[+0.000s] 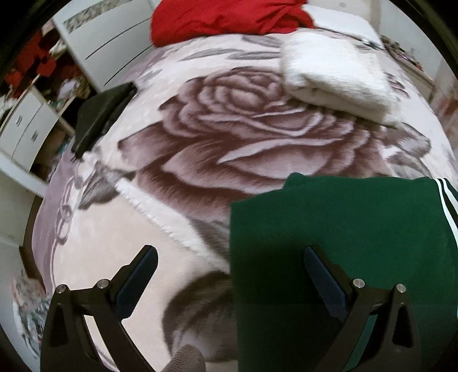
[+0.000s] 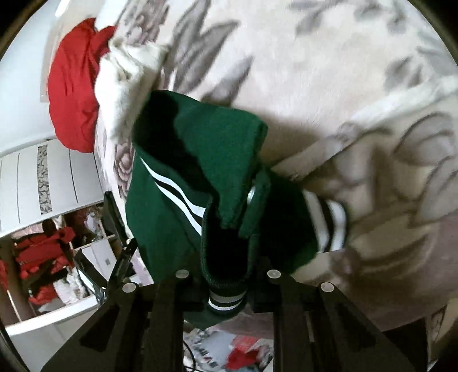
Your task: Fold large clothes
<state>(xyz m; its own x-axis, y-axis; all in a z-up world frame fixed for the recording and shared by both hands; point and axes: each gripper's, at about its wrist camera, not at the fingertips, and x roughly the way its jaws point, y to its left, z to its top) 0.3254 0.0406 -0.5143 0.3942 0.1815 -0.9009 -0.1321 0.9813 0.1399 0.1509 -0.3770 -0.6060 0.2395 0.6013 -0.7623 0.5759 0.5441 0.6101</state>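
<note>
Rose blanket (image 1: 229, 137); green garment (image 1: 343, 229), seemingly unlabelled.

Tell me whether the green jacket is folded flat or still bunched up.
Partly folded, not finished. The green jacket lies flat with straight edges on the blanket, but its striped cuff end hangs bunched between the right gripper.

Jacket (image 1: 343, 229) on blanket (image 1: 143, 257), near edge. Folded towel (image 1: 335, 77) beyond it. Heaped garment (image 1: 223, 20) behind towel, at far edge.
</note>
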